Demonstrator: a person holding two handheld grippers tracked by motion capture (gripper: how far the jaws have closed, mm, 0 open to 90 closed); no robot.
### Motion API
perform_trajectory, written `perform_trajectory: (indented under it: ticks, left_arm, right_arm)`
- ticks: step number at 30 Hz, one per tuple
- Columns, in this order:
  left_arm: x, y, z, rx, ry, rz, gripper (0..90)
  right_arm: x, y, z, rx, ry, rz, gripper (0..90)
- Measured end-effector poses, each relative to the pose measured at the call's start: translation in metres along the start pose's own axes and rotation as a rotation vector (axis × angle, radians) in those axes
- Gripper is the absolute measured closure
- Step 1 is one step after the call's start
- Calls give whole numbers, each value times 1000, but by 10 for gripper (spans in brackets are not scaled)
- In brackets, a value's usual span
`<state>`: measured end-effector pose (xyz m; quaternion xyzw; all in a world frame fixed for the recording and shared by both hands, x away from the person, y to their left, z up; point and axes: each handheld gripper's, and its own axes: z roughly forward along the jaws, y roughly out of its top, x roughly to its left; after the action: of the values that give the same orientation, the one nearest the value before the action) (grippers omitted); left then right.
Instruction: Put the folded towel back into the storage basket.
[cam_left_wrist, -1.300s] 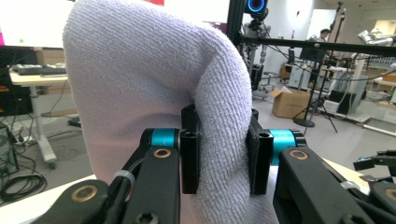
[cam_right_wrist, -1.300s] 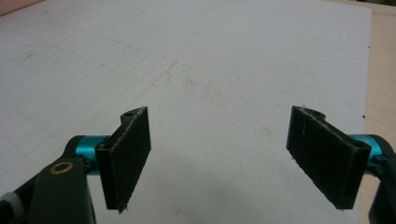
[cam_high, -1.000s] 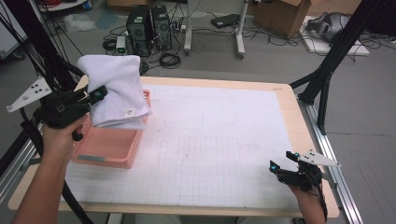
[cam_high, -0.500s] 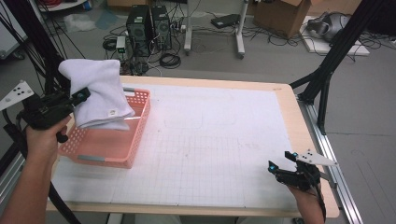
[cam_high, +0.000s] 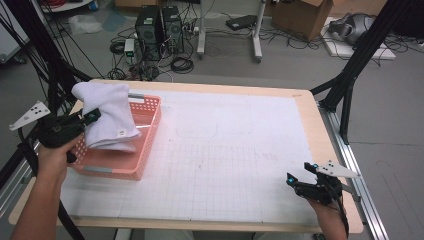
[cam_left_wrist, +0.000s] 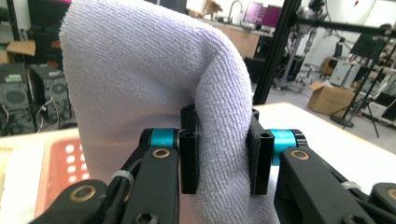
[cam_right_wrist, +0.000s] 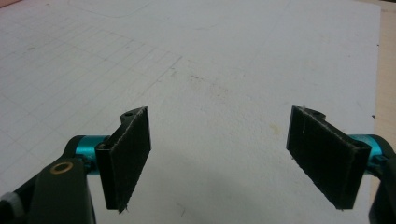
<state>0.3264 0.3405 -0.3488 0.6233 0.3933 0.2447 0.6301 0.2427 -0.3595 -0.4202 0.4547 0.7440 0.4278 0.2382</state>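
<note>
White gridded table (cam_high: 240, 165), cluttered lab behind. Left gripper (cam_left_wrist: 220, 161) clamped on folded towel (cam_left_wrist: 154, 84), bulk draped above jaws, hanging over pink basket (cam_high: 145, 150) for drop-in. Right gripper (cam_right_wrist: 219, 158) wide open, idle, nothing between jaws.

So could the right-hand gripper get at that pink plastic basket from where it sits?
Probably not without moving: the right gripper sits open at the table's near right corner, while the pink plastic basket is far across the white mat. Nothing lies between them.
</note>
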Motion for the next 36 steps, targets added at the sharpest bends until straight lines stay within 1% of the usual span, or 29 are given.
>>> perform_trajectory:
  ticks: [5,9,11,14,20,26,28,31,32,34,35,36]
  left_arm:
    - [5,-9,1,15,1,-12,715]
    - [6,-12,3,53,-9,2,713]
    - [6,-15,6,74,-11,2,712]
    - [6,-19,10,84,-16,-3,710]
    - [2,-21,21,118,-39,4,701]
    - [2,-22,30,149,-37,-16,695]
    - [3,-23,33,161,-34,-32,685]
    - [6,-23,35,173,-20,-75,644]
    - [7,-24,36,175,-14,-106,615]
    - [8,-24,36,180,3,-130,560]
    - [9,-23,36,183,18,-153,517]
    - [9,-23,35,180,34,-186,461]
  right_arm:
    - [0,0,0,2,-1,1,206]
    - [0,-1,0,5,-1,0,206]
    - [0,0,1,4,-1,-5,206]
    - [1,0,1,6,0,-2,206]
    - [0,-1,1,6,-1,-5,206]
    - [0,-1,0,5,-1,-4,206]
    - [0,-1,-1,6,-2,-2,206]
    - [0,-1,-1,3,-4,-2,206]
    - [0,-1,-1,4,-3,-4,206]
    - [0,-1,-1,5,-5,1,206]
    - [0,-1,-1,7,-5,-1,206]
    - [0,-2,-1,8,-5,-1,206]
